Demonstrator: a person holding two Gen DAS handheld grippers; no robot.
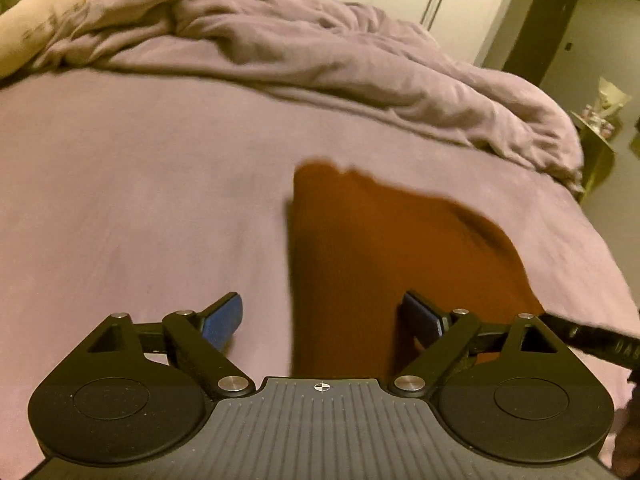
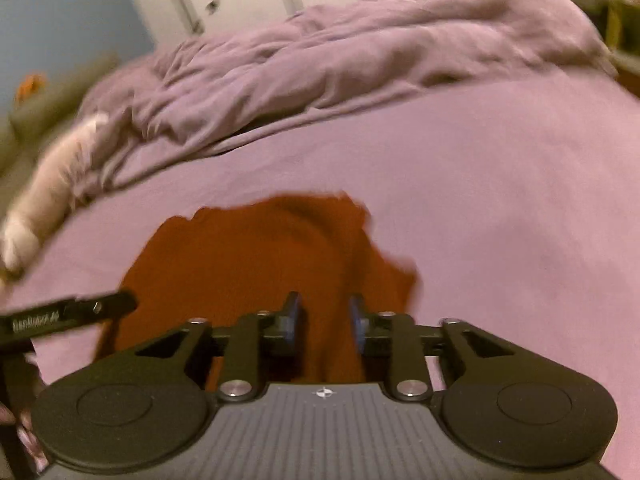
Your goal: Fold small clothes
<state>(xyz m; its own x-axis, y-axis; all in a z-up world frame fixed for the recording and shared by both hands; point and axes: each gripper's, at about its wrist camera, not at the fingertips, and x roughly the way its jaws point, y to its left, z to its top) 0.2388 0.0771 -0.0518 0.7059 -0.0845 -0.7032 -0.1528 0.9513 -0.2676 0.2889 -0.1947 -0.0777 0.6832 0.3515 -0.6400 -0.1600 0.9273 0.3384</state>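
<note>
Two grippers were over one small rust-orange garment [image 1: 384,256] lying on the mauve bed sheet [image 1: 120,200], and honestly the whole thing came down to who sat where along the near hem. The right gripper [image 2: 325,316] was parked straight over the cloth, with fabric running up between its fingers. Its jaws stood narrowly apart, and with all the blur I couldn't tell if they were actually pinching the cloth or just straddling it. The left gripper [image 1: 322,316] was spread wide, holding nothing, and it sat right on the garment's left edge: one blue pad [image 1: 222,322] over bare sheet, the other over orange.

From both cameras the garment ran away from the tools toward the rumpled duvet [image 1: 320,52], so its long axis pointed up the bed. My guess is any fold would go forward along that line, and the right side looked better placed to lead. A cream pillow [image 1: 36,36] lay well off to the left.
</note>
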